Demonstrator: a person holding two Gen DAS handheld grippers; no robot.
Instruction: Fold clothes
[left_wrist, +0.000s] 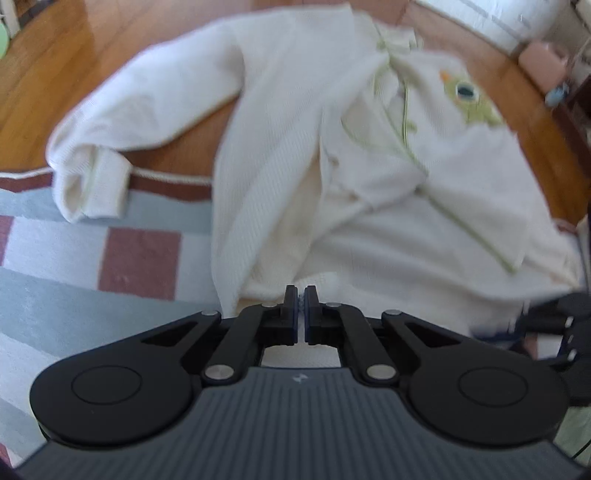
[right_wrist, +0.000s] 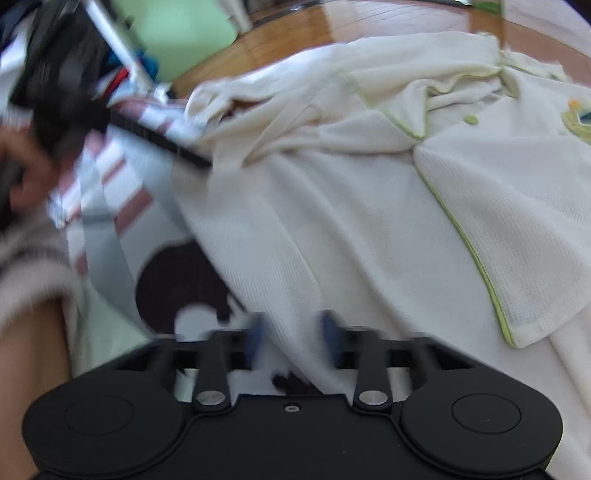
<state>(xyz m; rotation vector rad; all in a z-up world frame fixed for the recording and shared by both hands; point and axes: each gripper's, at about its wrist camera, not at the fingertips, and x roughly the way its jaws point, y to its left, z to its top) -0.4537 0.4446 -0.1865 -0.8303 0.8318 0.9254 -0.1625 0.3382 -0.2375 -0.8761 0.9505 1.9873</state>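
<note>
A cream waffle-knit garment (left_wrist: 369, 184) with green piping and a green embroidered patch (left_wrist: 467, 92) lies spread over rug and floor. One sleeve (left_wrist: 110, 129) reaches out to the left, cuff folded. My left gripper (left_wrist: 301, 295) is shut on the garment's near hem, and a sliver of white cloth shows between its pads. In the right wrist view the same garment (right_wrist: 369, 221) fills the middle. My right gripper (right_wrist: 294, 332) is blurred, its blue pads (right_wrist: 258, 332) standing apart with a fold of the hem between them, not visibly pressed.
A striped rug (left_wrist: 140, 258) in blue, white and dull red lies under the garment's near half; a wooden floor (left_wrist: 74, 55) lies beyond. A pink box (left_wrist: 543, 62) sits far right. A hand (right_wrist: 22, 166) and a dark blurred object (right_wrist: 62, 92) are at the upper left.
</note>
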